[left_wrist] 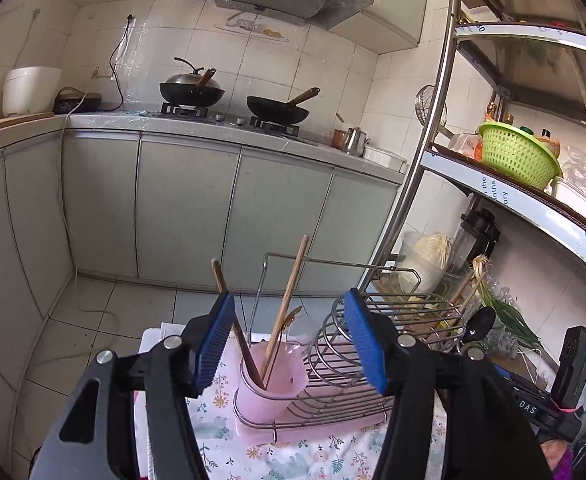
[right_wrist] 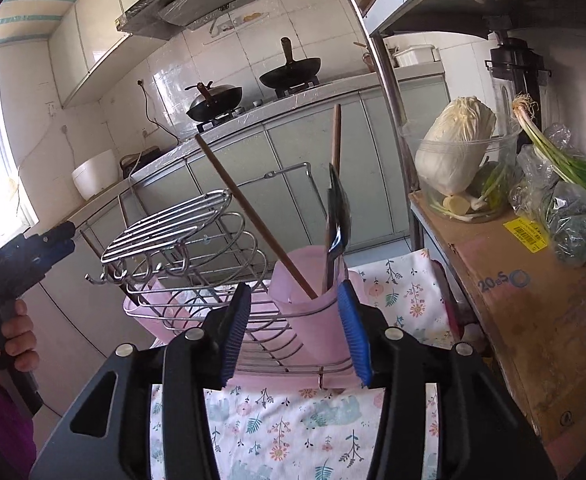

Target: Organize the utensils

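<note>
**Utensils standing in pink cup; both tools empty**

The left tool is standing wide, nothing between its blue pads. The right tool is standing partly spread, also gripping nothing. Two wooden chopsticks are leaning in the pink cup, which is sitting at the end of the wire dish rack. A black spoon is standing in a pink cup too. The rack is resting on a floral cloth covering the worktop.

Left gripper and right gripper open, empty.
</note>
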The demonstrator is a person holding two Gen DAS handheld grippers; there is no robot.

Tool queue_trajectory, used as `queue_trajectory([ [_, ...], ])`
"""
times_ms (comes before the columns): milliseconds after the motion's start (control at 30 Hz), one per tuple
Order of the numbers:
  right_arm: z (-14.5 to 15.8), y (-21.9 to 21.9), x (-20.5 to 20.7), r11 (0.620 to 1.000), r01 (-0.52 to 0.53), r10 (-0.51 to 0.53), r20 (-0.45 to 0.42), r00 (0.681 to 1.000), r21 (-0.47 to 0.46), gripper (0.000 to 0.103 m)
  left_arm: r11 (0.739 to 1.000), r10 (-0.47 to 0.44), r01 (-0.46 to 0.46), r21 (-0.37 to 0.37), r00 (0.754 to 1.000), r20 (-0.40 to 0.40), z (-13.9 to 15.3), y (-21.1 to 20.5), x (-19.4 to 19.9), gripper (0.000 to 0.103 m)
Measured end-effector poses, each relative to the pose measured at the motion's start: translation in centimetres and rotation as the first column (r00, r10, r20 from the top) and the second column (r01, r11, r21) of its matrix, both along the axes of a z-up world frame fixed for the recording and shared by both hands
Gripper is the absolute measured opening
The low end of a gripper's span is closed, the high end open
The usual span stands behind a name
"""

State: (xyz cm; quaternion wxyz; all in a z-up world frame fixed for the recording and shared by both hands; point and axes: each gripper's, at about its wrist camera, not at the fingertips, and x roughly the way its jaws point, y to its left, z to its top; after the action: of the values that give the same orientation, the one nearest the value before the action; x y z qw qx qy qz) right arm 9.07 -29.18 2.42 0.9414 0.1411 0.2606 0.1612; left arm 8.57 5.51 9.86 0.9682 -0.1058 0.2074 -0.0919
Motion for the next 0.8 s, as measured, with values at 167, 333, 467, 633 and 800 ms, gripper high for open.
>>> queue_trajectory([
  [167,-0.9,1.3,-1.7,1.0,-0.016,0.016,-0.024,1.0,-0.016,0.047,0.999,-0.002,0.001,0.047,1.0,0.008,-0.7,-1.5,-3.1,0.062],
  [333,-1.1,3.1,-3.7,0.997,-0.039,0.038,-0.014,0.999,-0.071,0.06,0.994,0.004,-0.004,0.111,1.0,-0.007,-2.6,-3.6,-5.6,0.066],
  [467,-1.3,4.1,-5.2,0.994,-0.044,0.044,0.002,0.999,-0.095,0.07,0.99,0.021,-0.019,0.138,1.0,-0.015,-4.2,-4.9,-7.3,0.066],
  [633,-1.6,5.3,-6.3,0.987,-0.041,0.043,0.012,0.999,-0.155,0.077,0.983,0.068,-0.063,0.171,0.997,-0.024,-6.4,-6.3,-8.8,0.066],
  [800,-1.9,6.5,-7.6,0.969,-0.009,0.023,0.057,0.998,-0.247,0.077,0.984,0.105,-0.093,0.15,0.992,-0.069,-8.1,-6.8,-9.2,0.066],
])
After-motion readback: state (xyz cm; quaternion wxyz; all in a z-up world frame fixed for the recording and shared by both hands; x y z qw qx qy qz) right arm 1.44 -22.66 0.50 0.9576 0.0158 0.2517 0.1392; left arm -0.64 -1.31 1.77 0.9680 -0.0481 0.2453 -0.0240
